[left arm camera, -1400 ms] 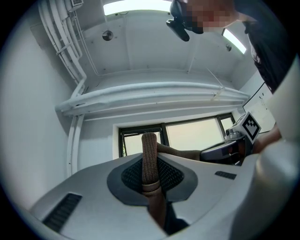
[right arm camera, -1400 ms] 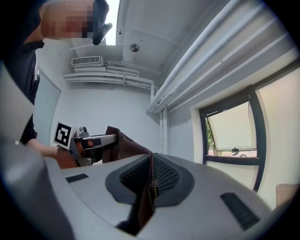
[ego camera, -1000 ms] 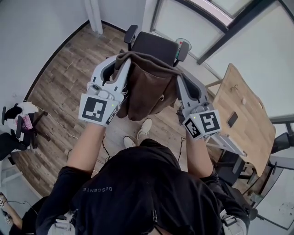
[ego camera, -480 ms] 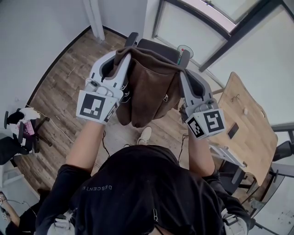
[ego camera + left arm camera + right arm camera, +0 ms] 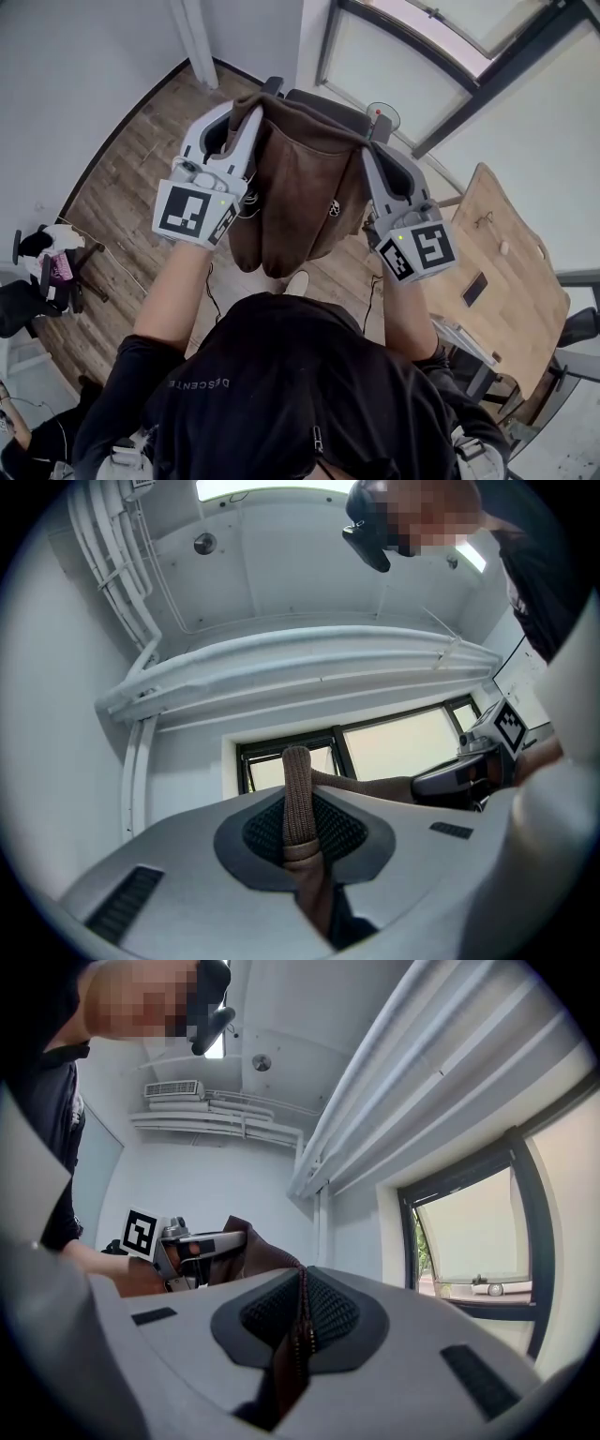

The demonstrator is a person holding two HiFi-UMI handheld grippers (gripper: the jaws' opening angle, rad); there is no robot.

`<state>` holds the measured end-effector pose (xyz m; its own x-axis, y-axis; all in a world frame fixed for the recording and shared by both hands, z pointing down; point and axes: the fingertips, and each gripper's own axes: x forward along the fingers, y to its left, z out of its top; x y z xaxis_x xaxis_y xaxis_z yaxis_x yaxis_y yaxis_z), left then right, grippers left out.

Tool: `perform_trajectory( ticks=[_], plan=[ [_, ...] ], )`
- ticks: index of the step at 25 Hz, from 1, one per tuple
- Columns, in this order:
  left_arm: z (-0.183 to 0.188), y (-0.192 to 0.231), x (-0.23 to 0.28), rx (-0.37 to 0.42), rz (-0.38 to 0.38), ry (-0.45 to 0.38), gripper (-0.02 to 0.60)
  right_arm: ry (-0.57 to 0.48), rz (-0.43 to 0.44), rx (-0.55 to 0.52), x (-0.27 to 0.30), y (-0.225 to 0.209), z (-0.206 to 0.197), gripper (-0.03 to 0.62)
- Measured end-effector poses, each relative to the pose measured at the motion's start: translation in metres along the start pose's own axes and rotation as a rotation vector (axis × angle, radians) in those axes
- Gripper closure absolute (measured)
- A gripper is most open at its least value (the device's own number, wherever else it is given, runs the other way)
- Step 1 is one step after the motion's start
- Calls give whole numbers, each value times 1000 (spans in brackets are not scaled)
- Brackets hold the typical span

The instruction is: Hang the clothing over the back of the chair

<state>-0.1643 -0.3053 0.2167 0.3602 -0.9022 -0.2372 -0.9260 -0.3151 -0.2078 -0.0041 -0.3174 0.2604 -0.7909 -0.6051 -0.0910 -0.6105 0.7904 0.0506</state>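
brown clothing [image 5: 298,192], draped, folded double

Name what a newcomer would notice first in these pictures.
A brown garment hangs stretched at the centre of the head view, its top edge pinched at each end by the left tool and the right tool. Just beyond it stands the black chair, with a wooden table at the right.
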Motion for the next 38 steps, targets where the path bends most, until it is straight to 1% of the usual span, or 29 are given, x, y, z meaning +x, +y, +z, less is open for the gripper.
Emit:
perform_trajectory(
  ticks=[5,12,18,27,31,38],
  plan=[
    [-11,7,15,-3,13,23,531,11,15,17,15,-16,-10,562],
    [-38,27,39,-36,-11,56,531,45,4,35,41,-32,-26,562],
    [-68,43,62,-73,-85,77,531,89,-64,55,63,-49,-45,560],
    [-116,61,89,-125,-200,134,531,163,-163,64,92,-67,-75,560],
    [-141,68,102,-158,-236,168,531,196,-197,69,104,-75,-90,560],
    [-177,73,117,-187,-288,218,531,245,-243,88,117,-87,-114,560]
  ],
)
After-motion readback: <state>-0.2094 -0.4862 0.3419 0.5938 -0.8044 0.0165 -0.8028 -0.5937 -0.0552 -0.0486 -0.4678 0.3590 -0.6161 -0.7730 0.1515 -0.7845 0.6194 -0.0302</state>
